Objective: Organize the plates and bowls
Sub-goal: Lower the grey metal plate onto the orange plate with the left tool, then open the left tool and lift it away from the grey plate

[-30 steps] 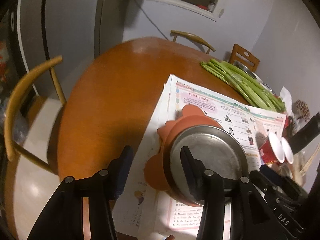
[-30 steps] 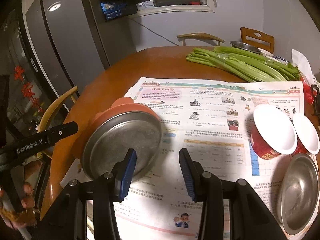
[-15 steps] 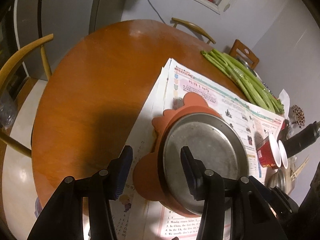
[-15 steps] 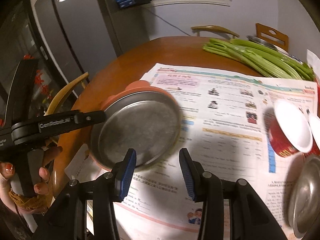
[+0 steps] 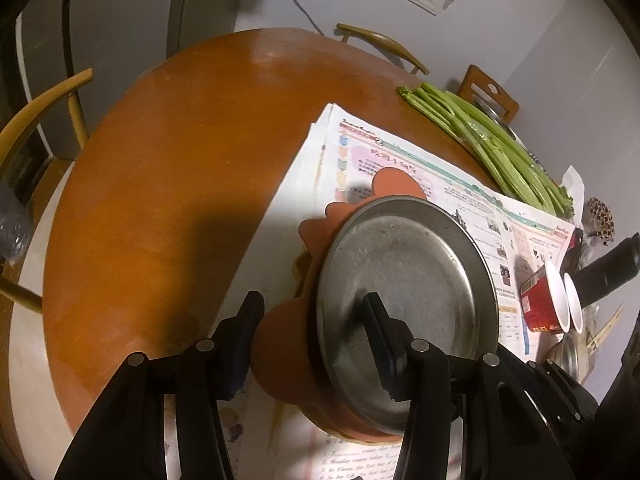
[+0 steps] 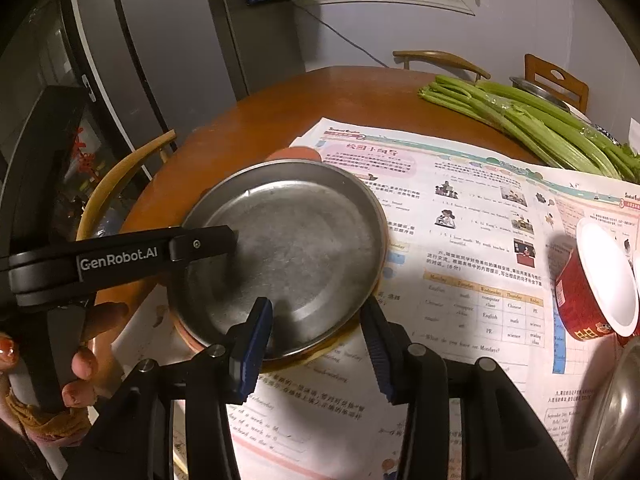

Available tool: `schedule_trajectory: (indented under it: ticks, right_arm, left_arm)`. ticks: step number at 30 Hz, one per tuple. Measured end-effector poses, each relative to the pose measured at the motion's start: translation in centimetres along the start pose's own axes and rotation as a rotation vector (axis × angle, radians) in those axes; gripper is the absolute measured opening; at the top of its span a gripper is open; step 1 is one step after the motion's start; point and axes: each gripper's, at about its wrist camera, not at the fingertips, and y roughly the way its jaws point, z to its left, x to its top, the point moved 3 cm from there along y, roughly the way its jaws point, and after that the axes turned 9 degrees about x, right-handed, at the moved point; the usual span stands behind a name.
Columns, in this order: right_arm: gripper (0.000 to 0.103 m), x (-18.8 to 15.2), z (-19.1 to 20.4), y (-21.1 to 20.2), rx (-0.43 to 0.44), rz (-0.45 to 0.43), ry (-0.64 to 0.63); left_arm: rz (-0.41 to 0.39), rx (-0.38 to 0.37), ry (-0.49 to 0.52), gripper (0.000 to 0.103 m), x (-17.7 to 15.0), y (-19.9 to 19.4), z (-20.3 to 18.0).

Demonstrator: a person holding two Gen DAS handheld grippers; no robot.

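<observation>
A steel plate (image 5: 408,284) rests on an orange silicone plate (image 5: 280,356) on newspaper. It also shows in the right wrist view (image 6: 288,248). My left gripper (image 5: 316,336) is open and straddles the near rims of both plates, one finger inside the steel plate, the other outside the orange plate. My right gripper (image 6: 320,336) is open, its jaws over the steel plate's near edge. Two red bowls (image 6: 592,288) with white insides lie tilted at the right. A steel bowl (image 6: 612,420) sits at the lower right.
The round wooden table (image 5: 168,184) carries newspaper (image 6: 472,240) and a celery bunch (image 6: 532,128). Chairs (image 5: 32,120) stand around it. A dark bottle (image 5: 608,272) and chopsticks lie at the right. A fridge (image 6: 160,60) stands at the left.
Both grippers have moved closer to the stacked plates. The left gripper's fingers now reach over the plates' rims and the right gripper's jaws sit at the steel plate's edge.
</observation>
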Motion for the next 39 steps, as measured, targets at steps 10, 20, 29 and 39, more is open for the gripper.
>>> schedule_trajectory:
  ticks: [10,20,29,39]
  right_arm:
    - [0.046,0.7,-3.6,-0.6,-0.033,-0.009,0.042]
    - [0.046,1.0,-6.0,-1.1,-0.046,-0.015,0.061]
    - [0.046,0.9,-6.4,-3.2,-0.069,-0.076,0.056]
    - [0.047,0.5,-7.7,-8.3,-0.089,-0.161,0.07]
  left_arm:
    - [0.01,-0.025,0.052,0.053,1.0,1.5,-3.9]
    - [0.016,-0.01,0.072,0.053,1.4,2.5,-5.5]
    - [-0.06,0.054,0.028,0.053,2.0,0.1,-4.1]
    - [-0.147,0.006,0.047,0.053,1.3,-4.9,-6.4]
